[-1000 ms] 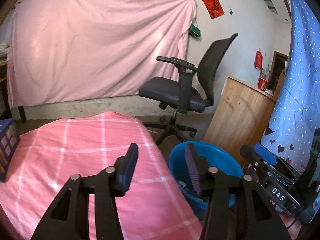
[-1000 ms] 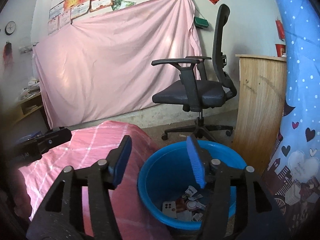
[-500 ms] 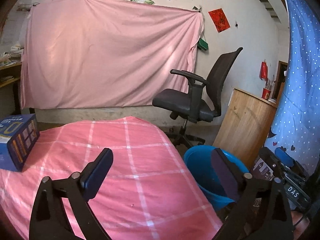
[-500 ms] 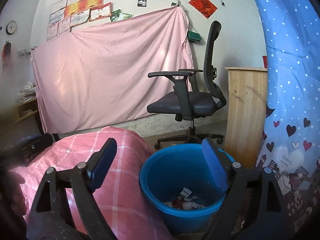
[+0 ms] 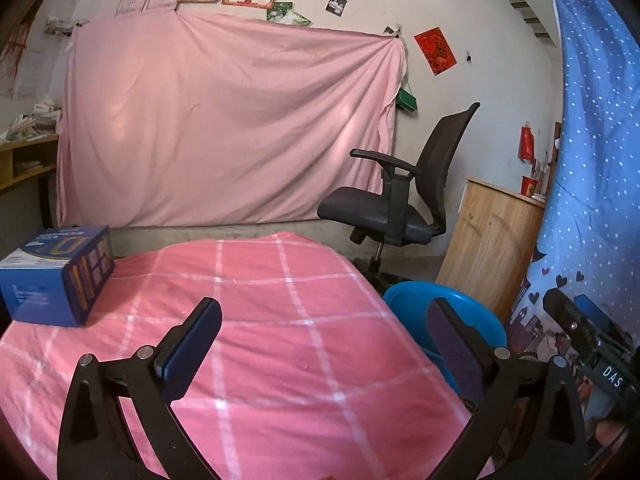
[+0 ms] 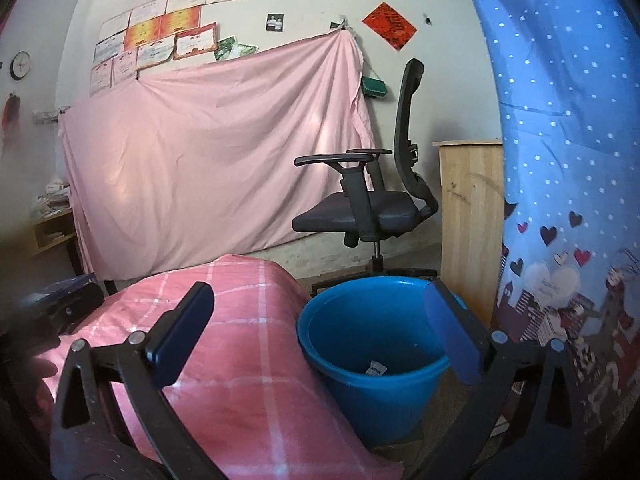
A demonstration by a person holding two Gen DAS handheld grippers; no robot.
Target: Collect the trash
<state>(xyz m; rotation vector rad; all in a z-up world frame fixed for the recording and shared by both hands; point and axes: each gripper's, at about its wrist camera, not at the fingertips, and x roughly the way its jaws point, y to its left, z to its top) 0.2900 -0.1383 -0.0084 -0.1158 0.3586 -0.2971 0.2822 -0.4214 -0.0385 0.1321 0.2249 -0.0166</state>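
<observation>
Beside the pink checked surface [image 5: 280,320], both claws gape empty.
Left claw [image 5: 326,328] and right claw [image 6: 320,320] are wider than a second ago; trash [image 6: 376,368] lies in the blue bucket [image 6: 360,384], now farther off, near an office chair [image 6: 372,204].

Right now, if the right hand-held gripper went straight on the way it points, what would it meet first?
Probably the blue bucket: its rim sits between the open right hand-held gripper fingers, slightly right of centre. The pink checked cover's edge is close on the left; depth is unclear.
</observation>
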